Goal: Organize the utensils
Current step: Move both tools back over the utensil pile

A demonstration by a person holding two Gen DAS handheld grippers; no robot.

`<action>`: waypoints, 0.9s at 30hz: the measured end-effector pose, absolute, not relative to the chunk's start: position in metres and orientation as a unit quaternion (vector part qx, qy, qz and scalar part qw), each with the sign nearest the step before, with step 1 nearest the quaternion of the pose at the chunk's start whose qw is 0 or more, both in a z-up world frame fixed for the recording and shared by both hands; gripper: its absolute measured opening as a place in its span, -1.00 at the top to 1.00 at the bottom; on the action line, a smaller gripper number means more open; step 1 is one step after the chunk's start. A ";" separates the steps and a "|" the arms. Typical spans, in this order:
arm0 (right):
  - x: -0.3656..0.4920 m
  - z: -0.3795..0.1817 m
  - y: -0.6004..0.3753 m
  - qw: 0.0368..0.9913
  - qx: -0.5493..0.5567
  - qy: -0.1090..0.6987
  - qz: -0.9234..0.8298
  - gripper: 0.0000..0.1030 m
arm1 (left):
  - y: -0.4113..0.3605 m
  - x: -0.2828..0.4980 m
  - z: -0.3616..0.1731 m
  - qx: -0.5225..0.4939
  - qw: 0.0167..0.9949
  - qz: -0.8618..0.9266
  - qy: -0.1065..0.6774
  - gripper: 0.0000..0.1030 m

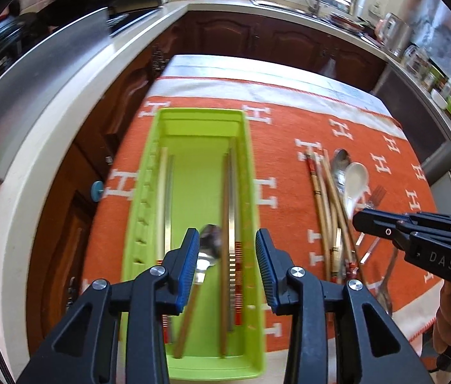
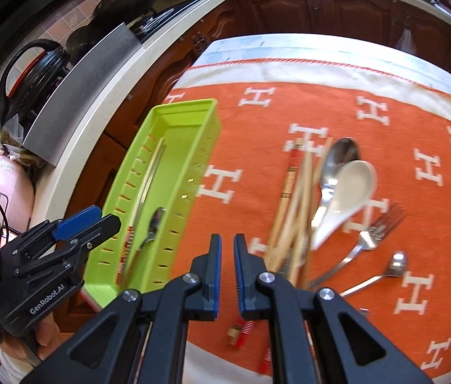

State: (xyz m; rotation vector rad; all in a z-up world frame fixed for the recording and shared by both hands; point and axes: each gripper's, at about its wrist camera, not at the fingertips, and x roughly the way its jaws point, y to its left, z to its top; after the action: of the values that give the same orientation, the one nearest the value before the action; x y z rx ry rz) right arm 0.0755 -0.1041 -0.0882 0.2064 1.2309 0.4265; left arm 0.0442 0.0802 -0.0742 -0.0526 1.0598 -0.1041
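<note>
The step in hand looks like a drop-off into the green tray (image 1: 148, 192): the left tongs (image 1: 227, 265) hang over its near end with their blue pads apart, and a small metal spoon (image 1: 208, 249) lies in the tray just below them, against the left pad in that view but not pinched (whether it has fully settled I cannot tell, since it is blurred). Two pairs of chopsticks (image 1: 230, 198) already lie lengthwise in the tray, one along each long wall.

The rest of the utensils wait on the orange cloth of the bench (image 2: 257, 172), well to the right of the tray: a bundle of wooden chopsticks (image 2: 296, 198), a steel spoon (image 2: 337, 160) with a white ceramic spoon (image 2: 350, 188) lying across it, a fork (image 2: 376, 230) and a small ladle-like spoon (image 2: 392, 268). The right tongs (image 2: 227, 275) hover over the near end of that pile, nearly together with only a narrow gap, and hold nothing.

The next move probably calls for the right tongs to spread and come down on a single piece. The pile is the obstacle: chopsticks cross one another and the spoon handles overlap, so a grip may drag a neighbour along. The fork and the small spoon lie more apart and should be easier picks.
</note>
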 end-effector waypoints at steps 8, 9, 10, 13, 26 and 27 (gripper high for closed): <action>0.068 -0.088 -0.147 0.807 0.102 0.556 0.170 0.84 | 0.036 0.051 -0.075 -0.016 0.852 -0.100 0.514 0.32; 0.067 -0.088 -0.151 0.808 0.106 0.555 0.168 0.84 | 0.031 0.052 -0.075 -0.015 0.851 -0.105 0.515 0.32; 0.067 -0.089 -0.155 0.808 0.109 0.555 0.166 0.84 | 0.026 0.053 -0.076 -0.015 0.849 -0.111 0.516 0.32; 0.066 -0.093 -0.167 0.808 0.122 0.554 0.162 0.84 | 0.012 0.062 -0.084 -0.019 0.842 -0.120 0.526 0.32; 0.068 -0.117 -0.183 0.794 0.146 0.562 0.179 0.84 | -0.018 0.103 -0.146 -0.026 0.801 -0.107 0.588 0.32; 0.068 -0.118 -0.184 0.794 0.147 0.562 0.181 0.84 | -0.020 0.104 -0.149 -0.024 0.800 -0.106 0.591 0.32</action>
State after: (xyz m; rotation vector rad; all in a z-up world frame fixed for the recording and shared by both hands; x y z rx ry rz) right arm 0.0682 -0.1837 -0.1178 0.3160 1.2074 0.3889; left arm 0.1041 -0.0205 -0.1491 -0.0520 1.2669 -0.2274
